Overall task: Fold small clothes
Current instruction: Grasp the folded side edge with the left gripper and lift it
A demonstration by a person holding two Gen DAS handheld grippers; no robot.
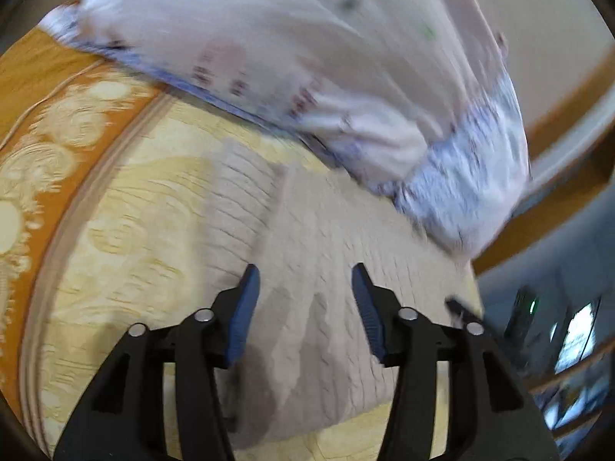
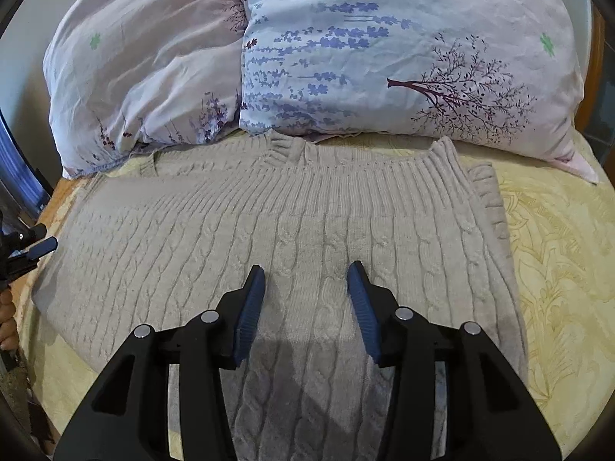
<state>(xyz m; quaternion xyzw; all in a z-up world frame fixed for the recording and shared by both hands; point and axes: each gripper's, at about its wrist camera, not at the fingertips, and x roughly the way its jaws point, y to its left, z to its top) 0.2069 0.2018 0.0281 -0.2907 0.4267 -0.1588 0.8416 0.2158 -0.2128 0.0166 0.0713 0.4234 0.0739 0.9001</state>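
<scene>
The right gripper [image 2: 306,274], black-framed with blue ribbed pads, hangs over the middle of the beige cable-knit sweater [image 2: 292,230], its jaws parted and holding nothing. The left gripper [image 1: 305,278] likewise stands apart and empty above the sweater's [image 1: 326,230] other side. The sweater lies flat, already folded in, on the yellow patterned bedspread [image 2: 557,249], its ribbed hem toward the two floral pillows [image 2: 384,50] just beyond. The risk from here is judged to lie in the next pinch: the knit is thick and layered, so shallow jaws may catch only the top layer and drag the fold open. Uneven lifting between the two hands could skew the edges, or push the hem against the pillows.
</scene>
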